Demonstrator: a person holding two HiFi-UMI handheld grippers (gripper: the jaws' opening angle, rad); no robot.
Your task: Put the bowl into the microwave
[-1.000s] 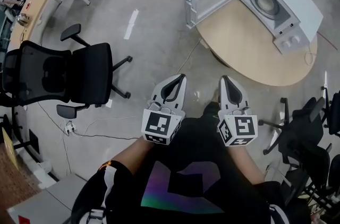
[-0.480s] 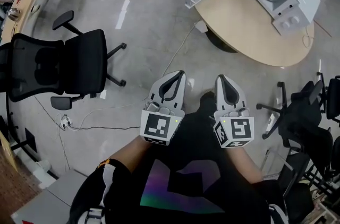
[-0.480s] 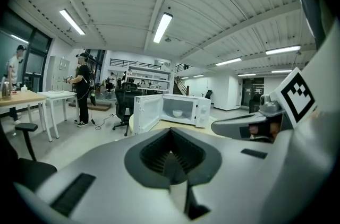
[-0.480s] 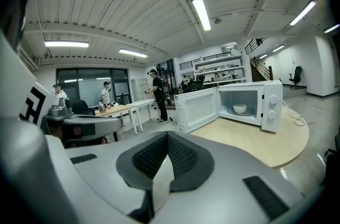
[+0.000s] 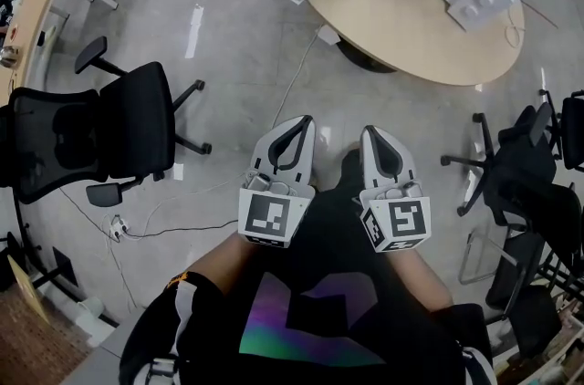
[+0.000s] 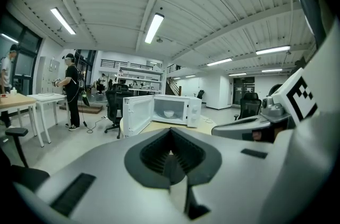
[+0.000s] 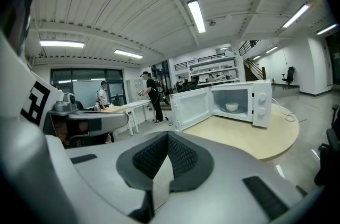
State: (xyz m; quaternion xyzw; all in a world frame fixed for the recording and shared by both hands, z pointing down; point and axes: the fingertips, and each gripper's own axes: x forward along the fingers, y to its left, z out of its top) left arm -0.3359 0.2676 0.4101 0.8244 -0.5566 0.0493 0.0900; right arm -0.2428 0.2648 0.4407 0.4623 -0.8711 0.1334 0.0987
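Right gripper view shows the bowl (image 7: 231, 107) already in the open microwave (image 7: 261, 104); left gripper (image 5: 298, 130) and right gripper (image 5: 374, 137) pressed together, empty

Black iridescent-print shirt (image 5: 301, 324); white left gripper (image 5: 307, 122), right gripper (image 5: 369, 130)

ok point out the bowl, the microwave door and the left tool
bowl (image 7: 231, 107), right gripper view, its white side
microwave door (image 7: 191, 108), right gripper view, inner panel
left tool (image 5: 307, 122), head view, closed jaw tips
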